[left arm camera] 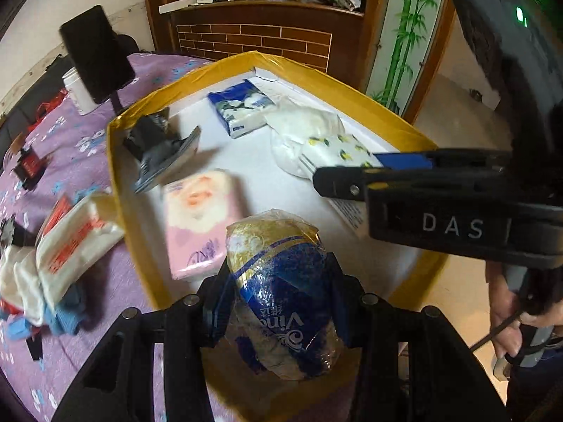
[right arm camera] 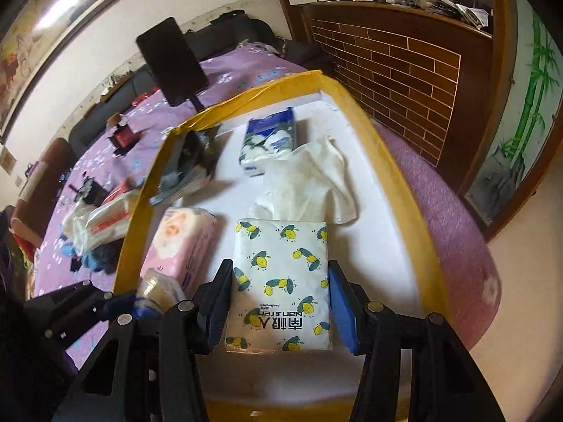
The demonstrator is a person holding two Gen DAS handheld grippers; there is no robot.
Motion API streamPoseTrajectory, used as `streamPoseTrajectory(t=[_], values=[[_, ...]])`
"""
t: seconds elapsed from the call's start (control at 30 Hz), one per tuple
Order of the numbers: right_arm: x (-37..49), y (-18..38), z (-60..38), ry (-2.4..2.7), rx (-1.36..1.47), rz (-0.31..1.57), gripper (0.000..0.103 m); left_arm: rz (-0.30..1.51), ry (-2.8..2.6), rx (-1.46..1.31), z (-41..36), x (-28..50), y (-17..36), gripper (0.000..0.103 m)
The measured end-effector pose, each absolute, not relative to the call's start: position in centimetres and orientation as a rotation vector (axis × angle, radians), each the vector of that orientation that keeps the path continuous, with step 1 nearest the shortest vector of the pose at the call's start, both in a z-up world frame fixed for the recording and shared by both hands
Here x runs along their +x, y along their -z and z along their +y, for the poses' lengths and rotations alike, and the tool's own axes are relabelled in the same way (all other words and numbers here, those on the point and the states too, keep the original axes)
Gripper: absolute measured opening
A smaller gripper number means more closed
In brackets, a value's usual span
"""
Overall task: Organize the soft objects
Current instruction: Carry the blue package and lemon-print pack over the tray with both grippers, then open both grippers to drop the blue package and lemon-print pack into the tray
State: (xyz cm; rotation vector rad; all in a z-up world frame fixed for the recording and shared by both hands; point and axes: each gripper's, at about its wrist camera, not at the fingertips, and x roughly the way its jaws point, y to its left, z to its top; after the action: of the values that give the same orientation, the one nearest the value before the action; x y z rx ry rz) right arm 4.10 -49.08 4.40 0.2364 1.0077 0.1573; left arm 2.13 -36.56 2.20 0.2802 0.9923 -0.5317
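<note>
My left gripper [left arm camera: 278, 281] is shut on a blue and gold tissue roll [left arm camera: 281, 292], held over the near edge of the yellow-rimmed tray [left arm camera: 116, 176]. My right gripper [right arm camera: 279, 299] is shut on a lemon-print tissue pack [right arm camera: 281, 281], low over the tray's white floor; it also shows in the left wrist view [left arm camera: 337, 154]. In the tray lie a pink tissue pack [left arm camera: 197, 218], a blue tissue pack [left arm camera: 242, 105], a white cloth [right arm camera: 309, 183] and a dark grey packet [left arm camera: 158, 147].
Left of the tray on the purple flowered cloth [left arm camera: 88, 147] lie a red and white tissue pack [left arm camera: 70, 242], white socks [left arm camera: 21, 288] and blue fabric [left arm camera: 67, 316]. A black tablet on a stand [left arm camera: 96, 52] stands behind. A brick-patterned cabinet [right arm camera: 404, 66] is beyond.
</note>
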Motion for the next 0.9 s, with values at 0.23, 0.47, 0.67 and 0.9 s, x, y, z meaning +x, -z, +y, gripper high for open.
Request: streamPoseTrajectory(t=[0.23, 0.47, 0.67, 0.9], values=[[6.3, -4.0, -49.4, -0.150, 0.236, 1.029, 0.057, 1.011, 0.517, 0.274, -37.9, 3.6, -1.6, 0.055], [5.4, -4.0, -50.0, -0.183, 0.306, 1.011, 0.058, 0.999, 0.509, 0.258, -37.6, 3.8, -1.5, 0.079], [2.7, -5.4, -50.6, -0.175, 0.345, 0.937, 0.062, 0.971, 0.504, 0.270, -37.7, 3.7, -1.5, 0.081], [-1.0, -7.3, -51.4, -0.167, 0.407, 0.834, 0.065, 0.933, 0.506, 0.252, -36.7, 2.6, -2.5, 0.081]])
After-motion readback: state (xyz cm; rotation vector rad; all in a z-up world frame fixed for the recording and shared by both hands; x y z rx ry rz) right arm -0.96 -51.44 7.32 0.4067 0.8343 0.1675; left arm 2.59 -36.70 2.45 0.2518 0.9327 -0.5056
